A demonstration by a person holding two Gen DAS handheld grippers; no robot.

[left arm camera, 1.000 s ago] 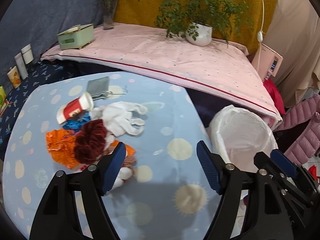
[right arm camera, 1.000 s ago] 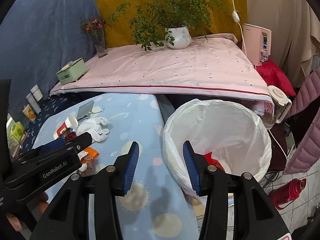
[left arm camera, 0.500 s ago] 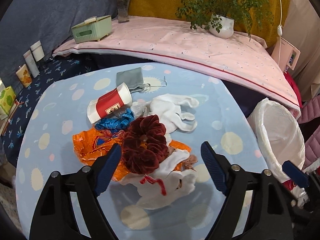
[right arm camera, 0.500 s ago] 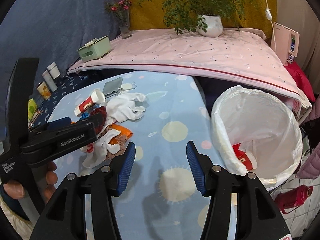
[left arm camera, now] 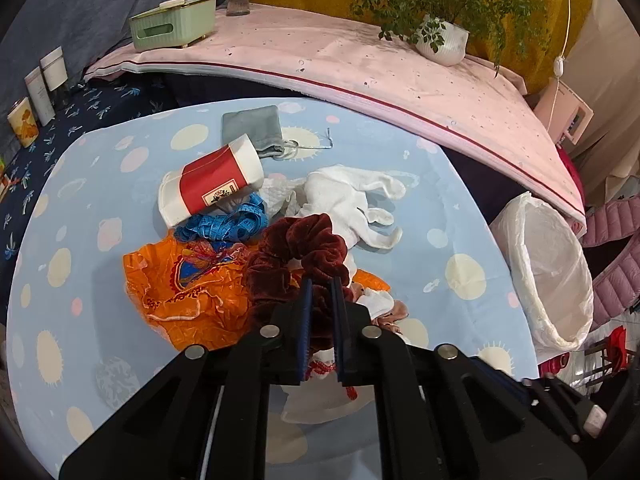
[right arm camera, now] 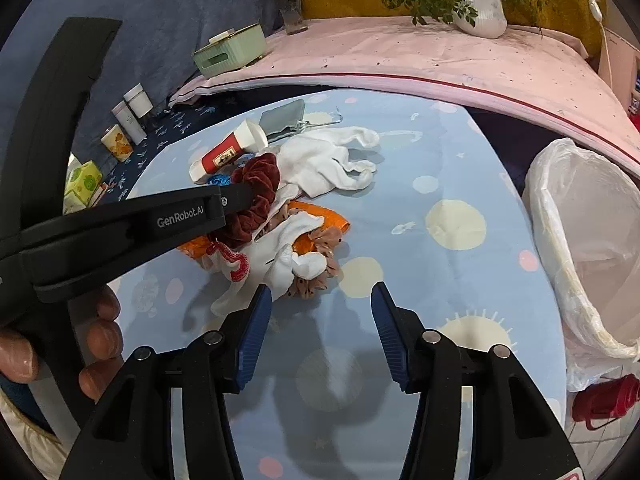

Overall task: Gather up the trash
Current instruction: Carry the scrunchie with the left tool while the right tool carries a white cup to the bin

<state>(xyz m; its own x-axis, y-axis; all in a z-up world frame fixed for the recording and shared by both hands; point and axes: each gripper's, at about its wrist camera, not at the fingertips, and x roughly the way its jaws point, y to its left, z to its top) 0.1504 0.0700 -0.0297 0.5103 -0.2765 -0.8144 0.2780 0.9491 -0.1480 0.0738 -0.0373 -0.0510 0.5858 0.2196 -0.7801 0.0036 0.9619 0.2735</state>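
The table under its pale blue spotted cloth (left arm camera: pixel 460 216) carries a heap of litter, the lined bin (left arm camera: pixel 548 264) standing at its right edge; my left gripper (left arm camera: pixel 320 292) is closing tight on the dark red velvet scrunchie (left arm camera: pixel 304 248) at the heap's middle; it's soft, light and squashy, so I judge any bunched fold a good hold; my right gripper (right arm camera: pixel 320 304) hovers half open, narrowing slightly, nothing between its jaws.
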